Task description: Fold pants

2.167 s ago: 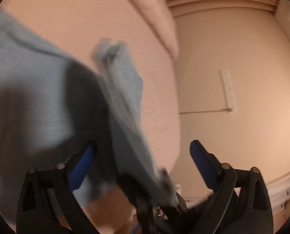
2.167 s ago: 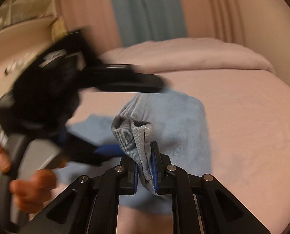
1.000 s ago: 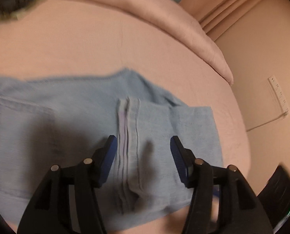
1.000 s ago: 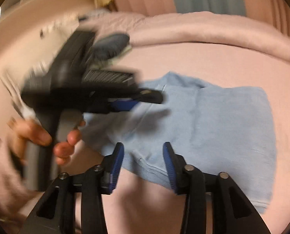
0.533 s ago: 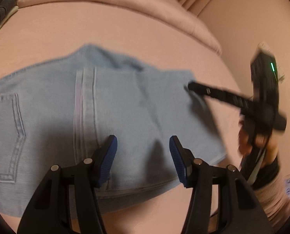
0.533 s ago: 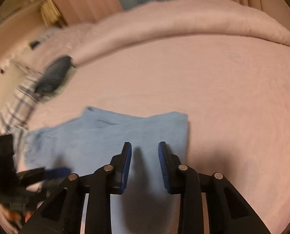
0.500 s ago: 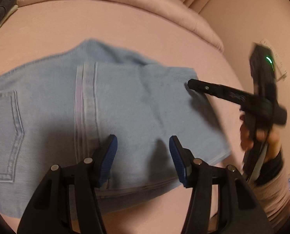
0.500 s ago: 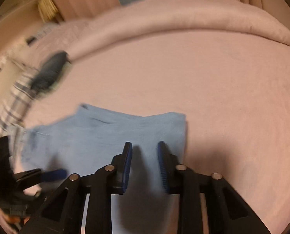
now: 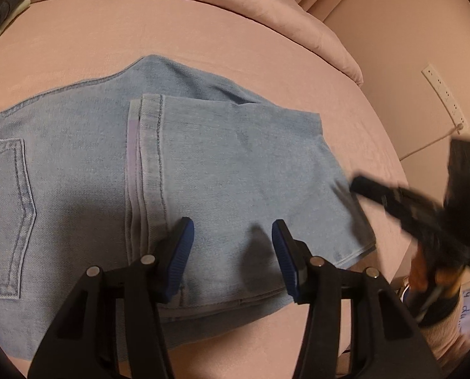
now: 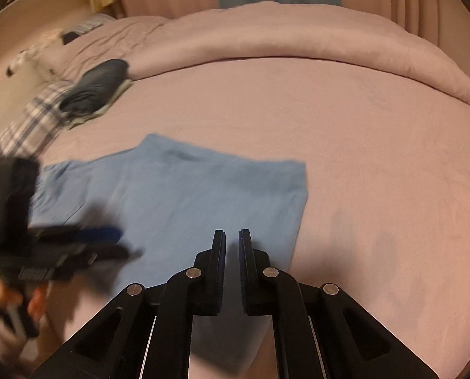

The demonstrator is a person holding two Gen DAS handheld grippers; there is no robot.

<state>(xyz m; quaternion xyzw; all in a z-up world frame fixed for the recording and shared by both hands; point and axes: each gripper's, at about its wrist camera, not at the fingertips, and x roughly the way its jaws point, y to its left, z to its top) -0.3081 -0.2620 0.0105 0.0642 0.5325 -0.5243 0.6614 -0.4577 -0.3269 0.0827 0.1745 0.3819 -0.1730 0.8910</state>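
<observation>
Pink bedding covers the bed (image 10: 345,132), with a rolled pink duvet (image 10: 298,34) along the top of the right wrist frame and a dark folded garment (image 10: 97,87) on plaid cloth at upper left. Light blue denim pants (image 9: 222,170) lie folded flat at the centre of the left wrist frame, long axis running left to right, the hems (image 9: 146,164) doubled back over the seat near a back pocket (image 9: 4,214) at the left edge. Above them the left gripper (image 9: 230,237) hovers with blue pads moderately apart, nothing between them. At the fold's lower right, the right gripper (image 10: 232,246) has just been closing, jaws nearly together and empty.
</observation>
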